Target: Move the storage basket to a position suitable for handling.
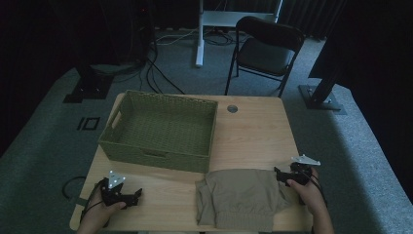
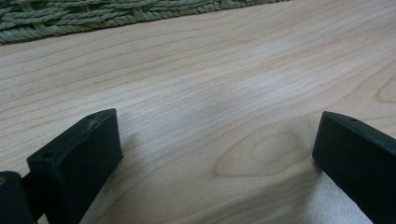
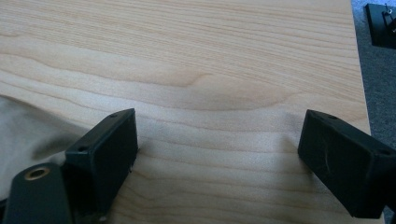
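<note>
Khaki shorts [image 1: 241, 197], right gripper [image 1: 278, 174] beside (open)

Open tongs [image 2: 212, 154] over bare table [image 2: 224, 88], basket [image 2: 93, 16] beyond.

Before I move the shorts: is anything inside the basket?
The basket looks empty in the high view: only its woven floor shows. The strip just behind its near wall is hidden. The folded shorts lie outside, in front.

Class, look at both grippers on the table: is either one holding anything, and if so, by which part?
Nothing is held. The left gripper and right gripper both stand open over bare table; the folded garment lies untouched beside the right one.
</note>
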A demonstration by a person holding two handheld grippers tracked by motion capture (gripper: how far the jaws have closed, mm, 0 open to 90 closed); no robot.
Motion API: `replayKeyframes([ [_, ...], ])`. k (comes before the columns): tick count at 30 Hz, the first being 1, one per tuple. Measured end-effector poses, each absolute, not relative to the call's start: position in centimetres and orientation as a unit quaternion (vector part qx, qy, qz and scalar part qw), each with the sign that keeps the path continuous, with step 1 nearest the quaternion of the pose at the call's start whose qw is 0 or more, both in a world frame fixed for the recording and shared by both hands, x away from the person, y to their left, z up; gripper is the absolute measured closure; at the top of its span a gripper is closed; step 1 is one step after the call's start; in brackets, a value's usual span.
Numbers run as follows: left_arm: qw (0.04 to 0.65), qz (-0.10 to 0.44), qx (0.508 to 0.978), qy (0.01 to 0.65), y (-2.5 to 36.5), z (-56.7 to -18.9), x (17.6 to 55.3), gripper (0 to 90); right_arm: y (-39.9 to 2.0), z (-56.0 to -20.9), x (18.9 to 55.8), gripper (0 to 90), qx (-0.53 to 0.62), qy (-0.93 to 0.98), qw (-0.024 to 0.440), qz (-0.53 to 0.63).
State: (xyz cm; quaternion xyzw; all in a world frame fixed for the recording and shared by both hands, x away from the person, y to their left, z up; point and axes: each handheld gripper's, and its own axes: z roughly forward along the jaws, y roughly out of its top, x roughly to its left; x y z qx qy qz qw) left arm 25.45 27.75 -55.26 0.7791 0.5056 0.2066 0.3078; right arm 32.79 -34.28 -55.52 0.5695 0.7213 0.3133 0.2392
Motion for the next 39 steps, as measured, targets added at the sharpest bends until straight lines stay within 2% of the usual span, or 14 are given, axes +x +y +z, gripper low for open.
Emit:
replayKeyframes([
  [10, 0.31, 0.204, 0.791, 0.486, 29.0, -55.2, 25.2, 2.0, -34.2, -55.5, 32.9, 11.5, 0.572, 0.719, 0.242, 0.312],
  [20, 0.306, 0.207, 0.78, 0.505, 30.2, -54.8, 25.4, 2.1, -34.1, -55.1, 33.3, 11.5, 0.588, 0.704, 0.234, 0.321],
  [23, 0.31, 0.206, 0.779, 0.504, 30.4, -54.7, 25.4, 2.1, -33.9, -54.7, 33.4, 11.5, 0.589, 0.698, 0.223, 0.342],
  [39, 0.327, 0.215, 0.771, 0.502, 31.7, -52.5, 26.4, 2.1, -31.5, -51.1, 34.0, 11.5, 0.569, 0.693, 0.23, 0.377],
])
